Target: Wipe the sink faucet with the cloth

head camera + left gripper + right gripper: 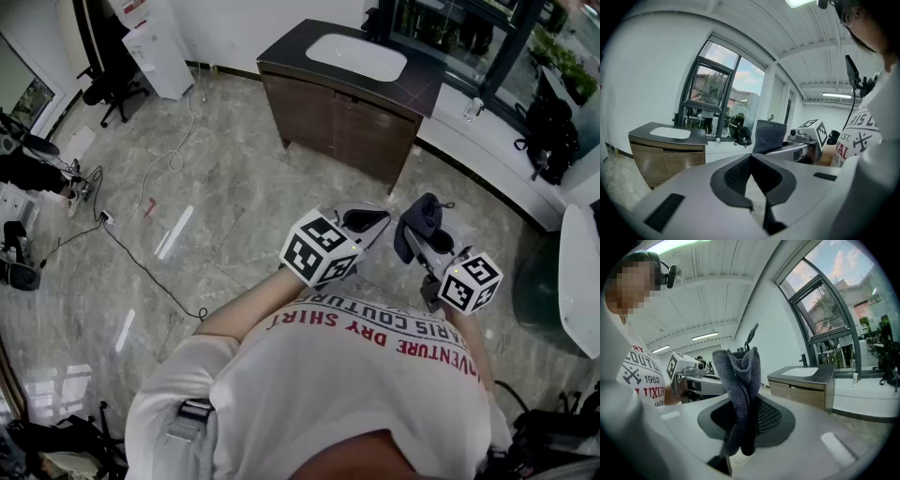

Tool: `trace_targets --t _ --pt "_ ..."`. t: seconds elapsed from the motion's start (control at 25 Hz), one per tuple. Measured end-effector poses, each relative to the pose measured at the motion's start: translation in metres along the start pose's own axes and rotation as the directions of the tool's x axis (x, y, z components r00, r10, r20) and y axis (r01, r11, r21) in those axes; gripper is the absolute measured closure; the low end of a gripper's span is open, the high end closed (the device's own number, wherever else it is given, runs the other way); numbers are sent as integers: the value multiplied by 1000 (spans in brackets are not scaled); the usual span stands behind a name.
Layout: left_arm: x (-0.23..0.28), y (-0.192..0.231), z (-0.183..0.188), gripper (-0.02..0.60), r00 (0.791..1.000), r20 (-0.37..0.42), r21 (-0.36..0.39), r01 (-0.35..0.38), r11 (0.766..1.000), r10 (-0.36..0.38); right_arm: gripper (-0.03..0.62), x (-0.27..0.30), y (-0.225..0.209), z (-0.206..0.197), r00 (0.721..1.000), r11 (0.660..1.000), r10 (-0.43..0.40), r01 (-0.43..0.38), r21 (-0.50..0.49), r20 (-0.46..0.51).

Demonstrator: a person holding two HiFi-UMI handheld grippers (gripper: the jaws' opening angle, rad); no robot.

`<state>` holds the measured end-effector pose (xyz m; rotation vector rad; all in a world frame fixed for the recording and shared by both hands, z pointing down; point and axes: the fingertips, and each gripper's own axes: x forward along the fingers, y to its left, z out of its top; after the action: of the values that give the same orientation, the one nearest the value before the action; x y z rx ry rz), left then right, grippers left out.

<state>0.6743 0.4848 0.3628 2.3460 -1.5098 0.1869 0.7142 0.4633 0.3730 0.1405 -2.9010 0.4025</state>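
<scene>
A dark-topped wooden vanity [349,117] with a white sink basin [356,56] stands a few steps ahead on the marble floor. Its dark faucet [803,360] rises behind the basin. A dark grey cloth [738,376] sticks up from my right gripper [745,394], which is shut on it. In the head view the cloth [419,220] bunches at the tip of that right gripper [433,234], held at chest height. Beside it, my left gripper [373,219] is shut with nothing in it. The left gripper [751,157] view shows the cloth [768,136] just to its right.
A white cabinet [155,47] and a black office chair [108,89] stand at the far left. Cables [141,262] trail over the floor. Along the window ledge [487,150] sit a small bottle [472,110] and a black backpack [548,131]. A white rounded surface [581,281] is at the right.
</scene>
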Motion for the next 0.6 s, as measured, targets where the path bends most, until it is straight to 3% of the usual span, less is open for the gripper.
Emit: trace_targets --t 0.6 --pt "-11 -3 -2 580 1000 15 -18 -11 1000 11 513 2 15 0 1000 1000 17 -17 -7 -18"
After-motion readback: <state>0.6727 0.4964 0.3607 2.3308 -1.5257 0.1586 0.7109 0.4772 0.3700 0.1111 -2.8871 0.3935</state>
